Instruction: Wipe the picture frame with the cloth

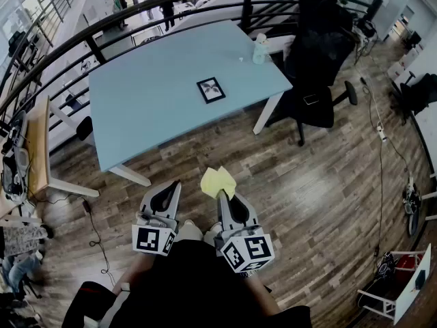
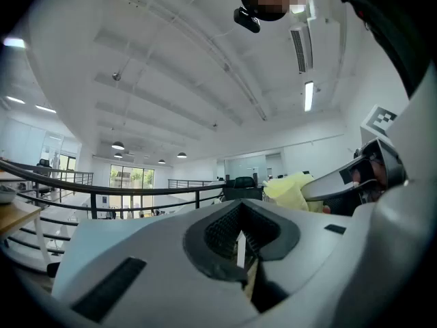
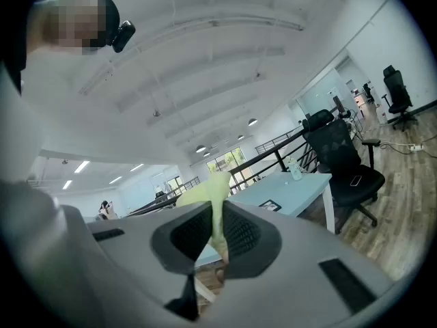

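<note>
Where the right gripper (image 3: pixel 217 232) closes, its jaws are clamped on a yellow cloth (image 3: pixel 210 195), which stands up out of the tips in a crumpled fold. The left gripper (image 2: pixel 240 243) has its jaws together, with nothing between them. In the left gripper view, the cloth shows just to the right, beyond that gripper's tips.

In the head view both grippers are held low and side by side, close to the person's body, over the wood floor (image 1: pixel 321 176). The light blue bench (image 1: pixel 150 101) stands ahead of them, well apart from both. The cloth's free end points toward it.

The frame (image 1: pixel 211 89), small and dark-edged, lies flat on the bench, a little right of its middle and well apart from the grippers and the cloth. A clear bottle (image 1: pixel 259 49) stands upright near the bench's far right corner. A black chair (image 1: pixel 315 60) stands just beside the bench's right end. A dark railing (image 1: pixel 136 14) curves round behind the bench.
</note>
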The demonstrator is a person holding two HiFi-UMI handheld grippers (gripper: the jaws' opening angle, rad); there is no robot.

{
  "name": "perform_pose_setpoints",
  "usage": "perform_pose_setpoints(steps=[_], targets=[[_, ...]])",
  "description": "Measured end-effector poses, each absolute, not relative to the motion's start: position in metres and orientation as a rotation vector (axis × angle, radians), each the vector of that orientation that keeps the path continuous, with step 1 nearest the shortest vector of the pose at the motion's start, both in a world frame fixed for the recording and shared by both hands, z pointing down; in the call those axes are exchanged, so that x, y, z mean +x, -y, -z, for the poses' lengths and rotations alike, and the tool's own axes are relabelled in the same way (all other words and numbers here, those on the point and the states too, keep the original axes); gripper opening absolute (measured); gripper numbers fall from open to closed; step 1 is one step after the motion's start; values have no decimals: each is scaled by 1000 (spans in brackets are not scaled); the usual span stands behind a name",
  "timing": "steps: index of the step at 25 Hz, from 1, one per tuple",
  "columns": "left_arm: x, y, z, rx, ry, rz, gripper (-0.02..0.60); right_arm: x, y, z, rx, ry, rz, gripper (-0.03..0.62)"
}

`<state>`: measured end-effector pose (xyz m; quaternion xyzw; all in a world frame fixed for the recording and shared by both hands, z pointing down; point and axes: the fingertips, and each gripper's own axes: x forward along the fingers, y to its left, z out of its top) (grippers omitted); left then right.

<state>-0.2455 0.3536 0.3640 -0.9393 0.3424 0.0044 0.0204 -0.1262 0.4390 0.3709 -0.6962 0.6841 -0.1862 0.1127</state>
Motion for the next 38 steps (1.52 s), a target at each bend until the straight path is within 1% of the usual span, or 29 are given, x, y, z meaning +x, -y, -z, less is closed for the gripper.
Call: perform_pose_setpoints(steps=[8, 14, 23, 32, 38], targets=[[-265, -379, -360, -2942, -1045, -6, 0, -157, -452, -371, -2035, -2035, 591, 35], [-289, -381, -367, -2959, -1064, -2, 0, -186, -451, -363, -2054, -2100, 548, 35], [-311, -374, -360, -2962, -1033, -49, 0, -208, -446, -362, -2091, -2077, 526, 35], [-331, -364, -371, -2981, -987, -49, 0, -233, -441, -375, -2159, -2039, 534, 35], [-330, -352, -367, -2979, -950, -54, 0, -231, -430, -371, -2185, -2017, 511, 35]])
